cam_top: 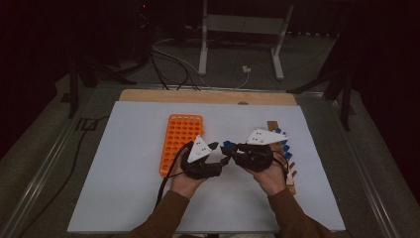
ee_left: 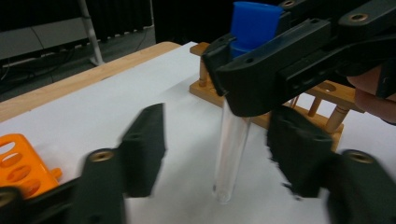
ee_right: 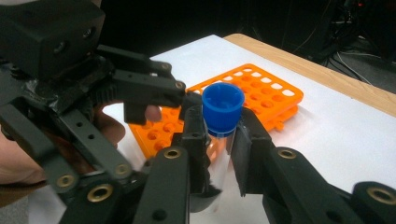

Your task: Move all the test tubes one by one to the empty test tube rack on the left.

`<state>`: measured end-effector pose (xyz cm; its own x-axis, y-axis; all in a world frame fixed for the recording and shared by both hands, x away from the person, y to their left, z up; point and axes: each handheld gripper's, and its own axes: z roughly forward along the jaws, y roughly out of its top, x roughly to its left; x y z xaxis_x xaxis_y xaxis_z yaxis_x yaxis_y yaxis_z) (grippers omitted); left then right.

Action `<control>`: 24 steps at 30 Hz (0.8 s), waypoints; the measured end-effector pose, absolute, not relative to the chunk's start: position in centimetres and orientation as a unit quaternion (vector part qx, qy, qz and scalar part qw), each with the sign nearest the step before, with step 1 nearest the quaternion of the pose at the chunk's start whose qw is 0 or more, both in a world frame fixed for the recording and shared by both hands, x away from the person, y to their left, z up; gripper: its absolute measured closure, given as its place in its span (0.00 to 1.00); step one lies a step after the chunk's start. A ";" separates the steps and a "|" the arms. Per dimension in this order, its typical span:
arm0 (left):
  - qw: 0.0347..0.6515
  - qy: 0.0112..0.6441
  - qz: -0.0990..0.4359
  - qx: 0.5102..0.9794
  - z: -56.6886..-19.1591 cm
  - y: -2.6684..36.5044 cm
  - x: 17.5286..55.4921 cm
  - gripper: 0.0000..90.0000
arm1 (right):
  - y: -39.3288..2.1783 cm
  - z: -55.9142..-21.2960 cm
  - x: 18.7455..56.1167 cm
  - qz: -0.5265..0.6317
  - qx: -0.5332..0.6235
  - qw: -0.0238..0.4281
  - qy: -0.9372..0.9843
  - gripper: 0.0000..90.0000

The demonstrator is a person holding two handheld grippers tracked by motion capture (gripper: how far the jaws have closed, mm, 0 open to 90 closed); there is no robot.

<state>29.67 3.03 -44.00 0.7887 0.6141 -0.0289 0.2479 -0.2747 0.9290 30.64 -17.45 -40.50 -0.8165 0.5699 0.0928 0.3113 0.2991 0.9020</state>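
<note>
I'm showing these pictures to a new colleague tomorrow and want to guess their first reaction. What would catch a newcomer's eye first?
Most striking is the clear test tube with its bright blue cap, held upright by the right gripper in the middle of the white table mat. The left gripper reaches in with its fingers either side of the glass. The orange tube rack glows at the left, and a wooden rack stands at the right.

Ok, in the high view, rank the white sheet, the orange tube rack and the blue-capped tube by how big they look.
1. White sheet: largest by far, covering most of the table.
2. Orange tube rack: much smaller.
3. Blue-capped tube: smallest; just its cap peeks out at the right gripper, so its full length can't be judged here.
</note>
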 end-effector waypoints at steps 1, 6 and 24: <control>0.537 0.274 0.169 0.780 -44.0 3.0 29.7 0.56 | -17.4 -40.5 30.6 0.523 0.276 0.123 0.797 0.85; 0.540 0.259 0.162 0.784 -44.1 2.9 29.6 0.76 | -17.2 -40.6 30.6 0.523 0.276 0.121 0.798 0.85; 0.537 0.274 0.166 0.780 -44.6 3.6 29.8 0.86 | -18.9 -40.5 30.5 0.550 0.280 0.102 0.780 0.42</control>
<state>29.85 3.62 -44.61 0.7947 0.6059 -0.0358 0.2496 -0.2724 0.9293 30.53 -18.88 -40.45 -0.8225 0.5488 0.1494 0.3256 0.2390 0.9148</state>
